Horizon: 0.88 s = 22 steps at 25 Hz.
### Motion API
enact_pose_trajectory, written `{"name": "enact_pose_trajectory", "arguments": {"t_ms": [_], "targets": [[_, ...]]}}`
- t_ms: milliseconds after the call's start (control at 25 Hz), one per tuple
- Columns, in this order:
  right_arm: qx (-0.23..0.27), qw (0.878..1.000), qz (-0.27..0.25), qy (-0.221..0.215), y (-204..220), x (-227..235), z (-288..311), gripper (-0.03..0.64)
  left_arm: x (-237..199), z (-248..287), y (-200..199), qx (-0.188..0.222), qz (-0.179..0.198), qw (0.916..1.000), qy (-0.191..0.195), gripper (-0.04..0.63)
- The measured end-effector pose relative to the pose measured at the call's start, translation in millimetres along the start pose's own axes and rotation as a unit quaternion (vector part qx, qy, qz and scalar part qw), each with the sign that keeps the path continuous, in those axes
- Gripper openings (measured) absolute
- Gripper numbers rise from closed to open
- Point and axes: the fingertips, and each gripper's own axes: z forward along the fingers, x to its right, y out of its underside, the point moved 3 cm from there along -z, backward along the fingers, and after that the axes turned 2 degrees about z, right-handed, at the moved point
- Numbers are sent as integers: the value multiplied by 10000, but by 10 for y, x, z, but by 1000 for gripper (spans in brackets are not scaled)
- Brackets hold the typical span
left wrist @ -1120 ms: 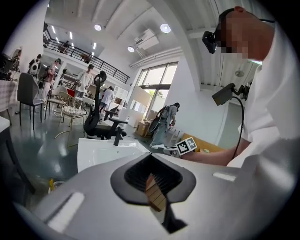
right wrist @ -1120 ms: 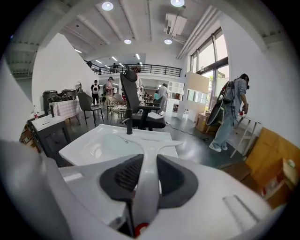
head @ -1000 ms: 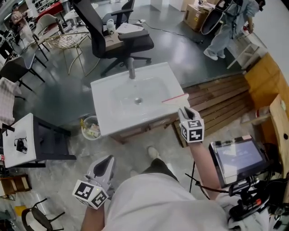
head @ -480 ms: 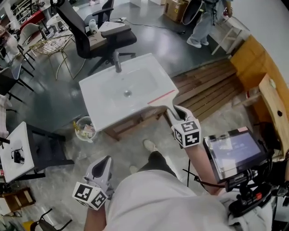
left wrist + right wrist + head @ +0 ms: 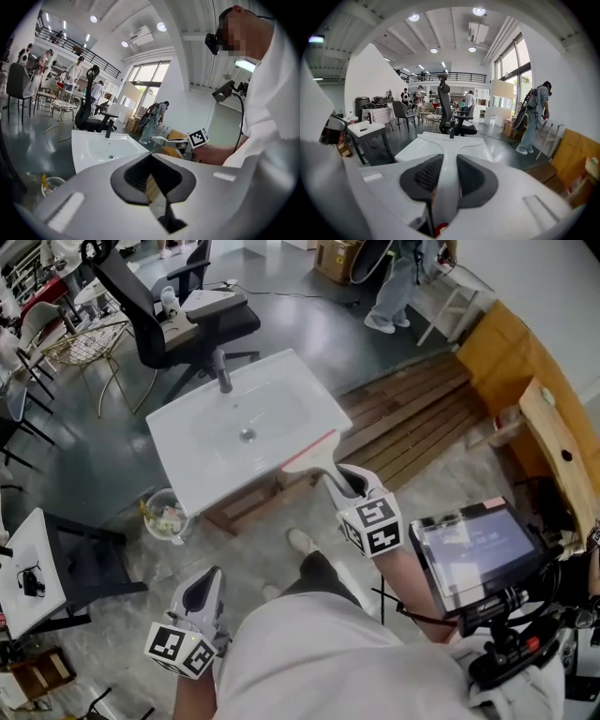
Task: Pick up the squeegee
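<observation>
The squeegee (image 5: 310, 450) is white with a red-edged blade. It hangs over the near right corner of the white sink (image 5: 184, 468). My right gripper (image 5: 348, 483) is shut on its handle, just in front of that corner. In the right gripper view the handle (image 5: 446, 174) runs up from between the dark pads to the blade, and the sink (image 5: 417, 149) lies beyond. My left gripper (image 5: 202, 590) hangs low at my left side with its jaws together and nothing in them. From the left gripper view I see the sink (image 5: 89, 151) and the right gripper (image 5: 183, 143) holding the squeegee (image 5: 160, 139).
A faucet (image 5: 223, 372) stands at the sink's far edge, with a black office chair (image 5: 165, 310) behind it. A waste bin (image 5: 163, 513) sits by the sink's left corner. Wooden pallets (image 5: 412, 416) lie to the right. A tablet on a stand (image 5: 467, 554) is near my right arm. A person (image 5: 395, 279) stands far off.
My right gripper has come up and toward me with the squeegee, which has left the sink's right edge. The head view has swung. The left gripper has barely shifted.
</observation>
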Motion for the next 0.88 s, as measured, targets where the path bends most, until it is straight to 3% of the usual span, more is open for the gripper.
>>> {"name": "enact_pose_trajectory", "arguments": {"t_ms": [880], "targets": [[257, 9991, -132, -321, -280, -170, -116, 97, 69, 17, -2, -1, 20, 10000, -29, 7]]}}
